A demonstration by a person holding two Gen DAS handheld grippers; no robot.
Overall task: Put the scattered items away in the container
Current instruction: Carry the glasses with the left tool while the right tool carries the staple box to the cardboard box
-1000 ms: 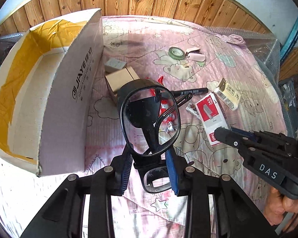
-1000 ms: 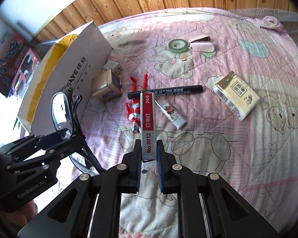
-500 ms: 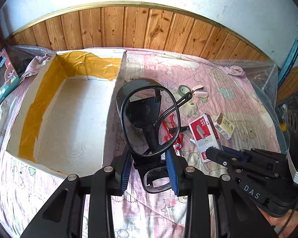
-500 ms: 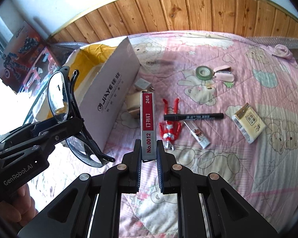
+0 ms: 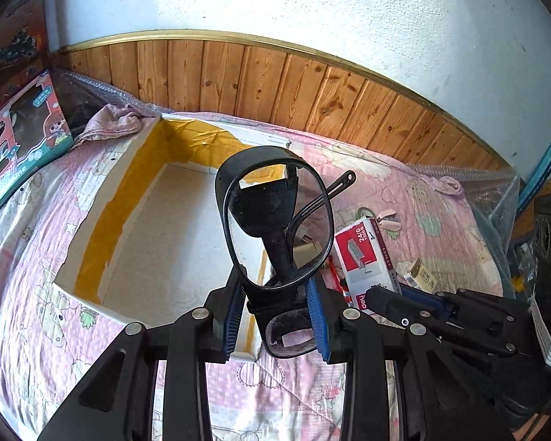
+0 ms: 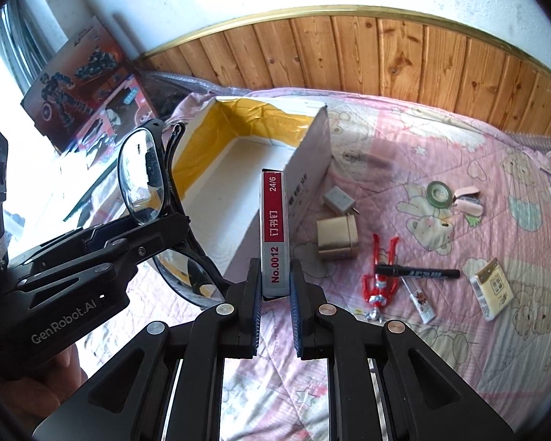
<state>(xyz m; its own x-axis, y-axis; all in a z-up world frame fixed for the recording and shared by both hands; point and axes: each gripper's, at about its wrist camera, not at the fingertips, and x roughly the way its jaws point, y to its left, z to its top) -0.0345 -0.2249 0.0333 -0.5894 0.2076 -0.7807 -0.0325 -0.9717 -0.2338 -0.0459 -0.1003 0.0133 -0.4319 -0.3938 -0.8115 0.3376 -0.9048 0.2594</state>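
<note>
Left hand-held gripper [image 5: 275, 316]: clamped on black safety glasses [image 5: 275, 220], above the open cardboard box [image 5: 158, 220] on the bed [image 6: 440, 330]. Right hand-held gripper [image 6: 275, 294]: clamped on upright staple box [image 6: 274, 231], beside the box wall.

the glasses [image 5: 275, 220] have a black frame. the staple box [image 6: 274, 231] is red and white. the cardboard box [image 5: 136, 235] is white, lined with yellow tape. the bedsheet [image 6: 440, 349] is pink with cartoon bears. the toy figure [image 6: 380, 283] is red and silver; the marker [image 6: 418, 271] is black.
</note>
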